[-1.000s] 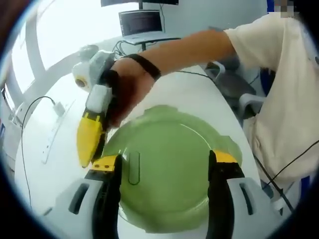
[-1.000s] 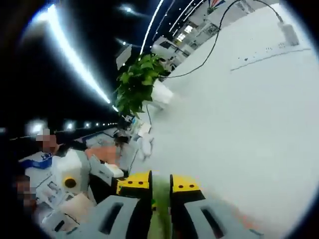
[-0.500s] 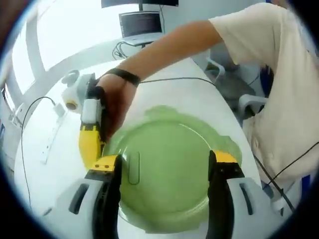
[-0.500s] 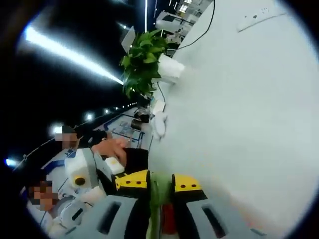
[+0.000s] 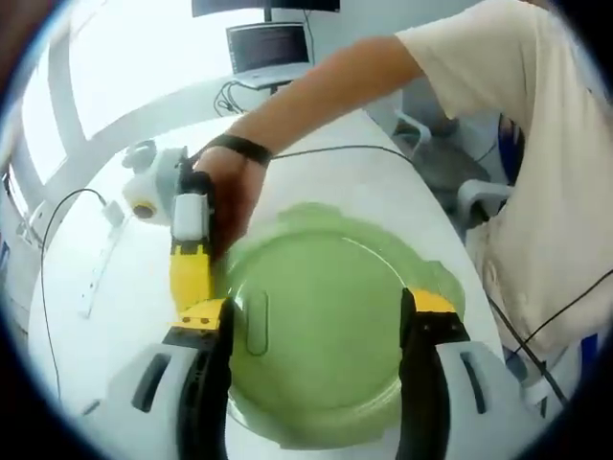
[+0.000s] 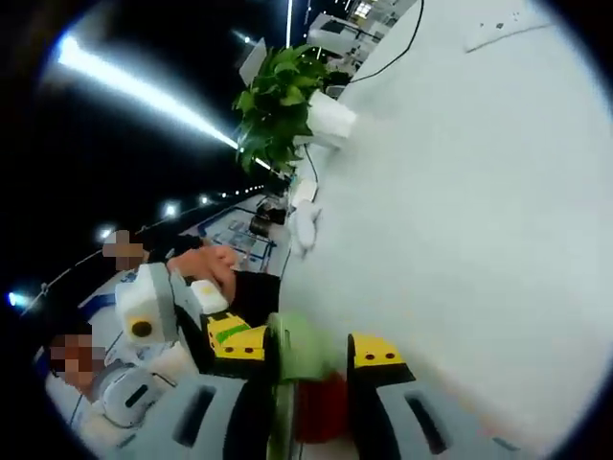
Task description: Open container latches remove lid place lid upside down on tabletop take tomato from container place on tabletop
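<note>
A round green lid sits on the container between the jaws of my open left gripper, which flank it on both sides. A hand holds my right gripper at the lid's left edge. In the right gripper view the right gripper has its jaws parted, with a green latch standing between them. Something red, blurred, shows just below the latch. The left gripper appears at the left of that view.
The container stands on a white tabletop. A potted plant and a power strip with a cable are on the table. A person's arm and pale shirt fill the right side. A monitor stands at the back.
The right gripper's jaws have spread wider, and the green latch between them now looks broader. In the left gripper view the right gripper has turned more upright at the lid's edge.
</note>
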A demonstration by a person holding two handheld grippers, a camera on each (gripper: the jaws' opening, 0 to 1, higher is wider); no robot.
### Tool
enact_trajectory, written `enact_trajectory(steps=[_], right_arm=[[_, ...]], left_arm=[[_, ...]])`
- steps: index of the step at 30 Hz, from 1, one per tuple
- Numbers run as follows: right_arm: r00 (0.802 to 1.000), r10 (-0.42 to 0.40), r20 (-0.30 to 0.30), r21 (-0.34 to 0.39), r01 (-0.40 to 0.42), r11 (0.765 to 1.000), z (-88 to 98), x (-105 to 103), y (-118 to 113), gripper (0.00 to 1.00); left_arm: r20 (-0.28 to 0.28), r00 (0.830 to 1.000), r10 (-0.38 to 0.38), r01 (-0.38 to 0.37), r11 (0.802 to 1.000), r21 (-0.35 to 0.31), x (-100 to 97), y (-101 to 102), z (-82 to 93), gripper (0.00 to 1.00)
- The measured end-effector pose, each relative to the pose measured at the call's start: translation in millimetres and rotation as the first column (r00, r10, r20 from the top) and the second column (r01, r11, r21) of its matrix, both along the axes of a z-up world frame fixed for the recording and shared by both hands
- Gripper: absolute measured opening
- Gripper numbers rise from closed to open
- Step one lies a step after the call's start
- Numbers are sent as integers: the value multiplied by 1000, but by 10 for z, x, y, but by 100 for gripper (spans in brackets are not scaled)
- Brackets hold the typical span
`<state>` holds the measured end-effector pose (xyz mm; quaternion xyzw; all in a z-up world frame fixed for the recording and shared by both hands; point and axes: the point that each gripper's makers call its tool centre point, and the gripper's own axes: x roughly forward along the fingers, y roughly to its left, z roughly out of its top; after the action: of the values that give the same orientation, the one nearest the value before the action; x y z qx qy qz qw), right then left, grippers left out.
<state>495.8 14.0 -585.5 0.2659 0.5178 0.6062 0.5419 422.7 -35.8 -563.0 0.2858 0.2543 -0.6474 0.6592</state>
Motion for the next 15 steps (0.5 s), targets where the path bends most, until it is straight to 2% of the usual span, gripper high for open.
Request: enact_trajectory(steps=[1, 3, 4, 5, 6, 7, 10, 11, 12, 13, 14, 15], right_arm=[[1000, -14, 12, 13, 14, 1000, 21, 9, 6, 24], [997, -40, -67, 17, 41, 999, 62, 18, 23, 19], [998, -39, -58, 7, 39, 999, 28, 29, 22, 19], [996, -41, -76, 6, 42, 999, 41, -26, 26, 19], [994, -45, -103, 2, 46, 999, 42, -35, 26, 19], [984, -49, -172, -12, 48, 999, 44, -33, 7, 18], [964, -57, -259, -19, 54, 998, 13, -8, -6, 18], [970, -57, -237, -4, 58, 998, 5, 24, -9, 18], [961, -64, -271, -13, 63, 998, 3, 43, -14, 18], [960, -65, -271, -13, 63, 998, 2, 46, -18, 17], [948, -75, -310, -27, 70, 997, 7, 56, -27, 17], [946, -83, -312, -27, 79, 997, 5, 32, -26, 17]], left_arm=[[0, 1000, 0, 0, 1000, 1, 4, -1, 1, 64], [0, 1000, -1, 1, 1000, 3, 24, 6, 1, 64], [0, 1000, -1, 1, 1000, 4, 15, 6, 2, 64], [0, 1000, -1, 1, 1000, 4, 13, 5, 3, 64], [0, 1000, 0, 0, 1000, 4, 19, 9, 3, 64], [0, 1000, 0, 0, 1000, 4, 28, 11, 4, 64], [0, 1000, 1, -1, 1000, 1, 19, 20, 3, 64], [-1, 1000, 2, -2, 1000, -1, 16, 21, 3, 64], [-1, 1000, 2, -2, 1000, -2, 11, 23, 3, 64], [-1, 1000, 2, -2, 1000, -3, 8, 25, 2, 64], [-1, 1000, 2, -2, 1000, -5, 3, 27, 1, 64], [-1, 1000, 0, 0, 1000, -7, 2, 28, 0, 64]])
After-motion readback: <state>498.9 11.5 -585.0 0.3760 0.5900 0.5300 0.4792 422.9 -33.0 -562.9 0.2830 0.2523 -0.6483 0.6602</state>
